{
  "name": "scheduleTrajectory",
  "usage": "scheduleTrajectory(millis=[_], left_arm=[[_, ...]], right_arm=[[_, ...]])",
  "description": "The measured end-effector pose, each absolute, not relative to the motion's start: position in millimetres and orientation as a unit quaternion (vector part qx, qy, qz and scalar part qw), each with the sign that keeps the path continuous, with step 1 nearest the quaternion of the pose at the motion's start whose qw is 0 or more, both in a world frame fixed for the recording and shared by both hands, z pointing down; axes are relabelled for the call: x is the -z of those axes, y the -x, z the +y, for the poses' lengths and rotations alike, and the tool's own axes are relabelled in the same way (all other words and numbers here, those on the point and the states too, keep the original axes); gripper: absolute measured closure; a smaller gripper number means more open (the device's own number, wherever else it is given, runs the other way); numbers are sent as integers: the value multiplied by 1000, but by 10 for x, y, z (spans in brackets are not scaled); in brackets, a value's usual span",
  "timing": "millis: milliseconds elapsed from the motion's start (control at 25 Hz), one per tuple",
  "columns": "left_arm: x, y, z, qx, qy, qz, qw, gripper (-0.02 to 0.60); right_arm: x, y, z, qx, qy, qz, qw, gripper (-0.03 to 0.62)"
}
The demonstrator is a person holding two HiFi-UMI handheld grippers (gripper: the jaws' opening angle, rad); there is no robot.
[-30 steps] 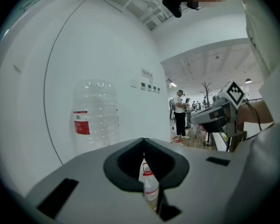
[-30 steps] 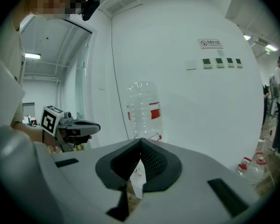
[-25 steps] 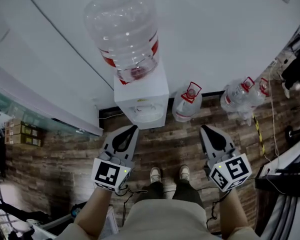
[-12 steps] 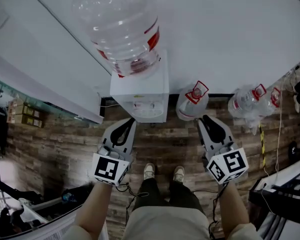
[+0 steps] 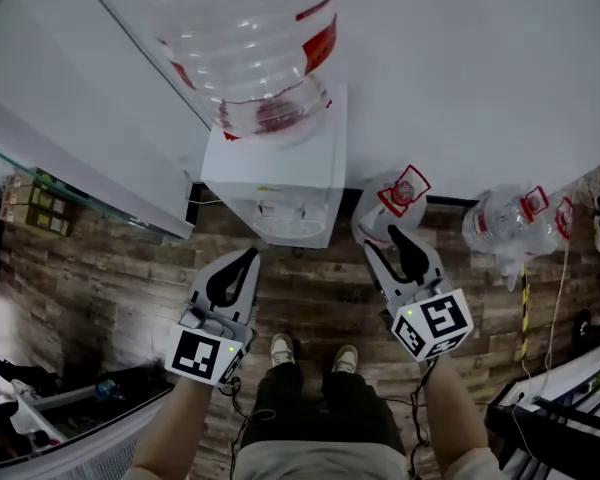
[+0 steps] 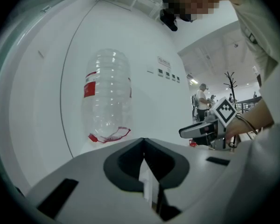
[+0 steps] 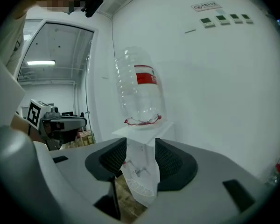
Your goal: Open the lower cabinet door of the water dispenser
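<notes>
Jaws of the left gripper [image 6: 143, 141] are shut, tips meeting with nothing between them, while those of the right gripper [image 7: 141, 146] stand apart, having just been opening, and hold nothing. Through the right gripper's gap shows the front of the water dispenser [image 5: 320, 168], with its taps [image 7: 136, 171] and the drip tray [image 7: 141, 187] below them, well short of the pads. The dispenser is a white cabinet standing against the white wall [image 5: 460, 68], with a large clear bottle [image 5: 250, 48] bearing a red label upended on its top. From the head view both grippers point at the dispenser from just in front of it, the left one toward its left front corner, the right one off its right side, neither touching it. The lower cabinet door sits beneath the tap ledge and shows in no view: the head camera looks down onto the top, and each gripper's body covers that part in its own view. Two spare bottles [image 5: 395, 203] [image 5: 510, 223] with red caps stand on the wood-patterned floor [image 5: 320, 288] to the right of the dispenser. The person's shoes [image 5: 280, 348] are between the two grippers.
</notes>
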State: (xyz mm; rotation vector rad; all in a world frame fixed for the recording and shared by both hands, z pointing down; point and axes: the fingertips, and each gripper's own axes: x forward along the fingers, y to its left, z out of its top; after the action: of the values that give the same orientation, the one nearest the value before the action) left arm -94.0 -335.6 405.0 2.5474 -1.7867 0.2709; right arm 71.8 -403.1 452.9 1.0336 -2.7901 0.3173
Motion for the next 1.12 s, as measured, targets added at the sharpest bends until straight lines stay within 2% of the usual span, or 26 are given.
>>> scheduleTrajectory(millis=[560,1120], left_arm=[[-5660,1367,-3725,-83,-802,-592,10,575],[-7358,1712,-4003,-93,-795,-597,59,575]], right_arm=[[-6553,-342,-4359,-126,-339,-927,102,346],[-8454,25,-4768,-130,-320,-925,156,303]])
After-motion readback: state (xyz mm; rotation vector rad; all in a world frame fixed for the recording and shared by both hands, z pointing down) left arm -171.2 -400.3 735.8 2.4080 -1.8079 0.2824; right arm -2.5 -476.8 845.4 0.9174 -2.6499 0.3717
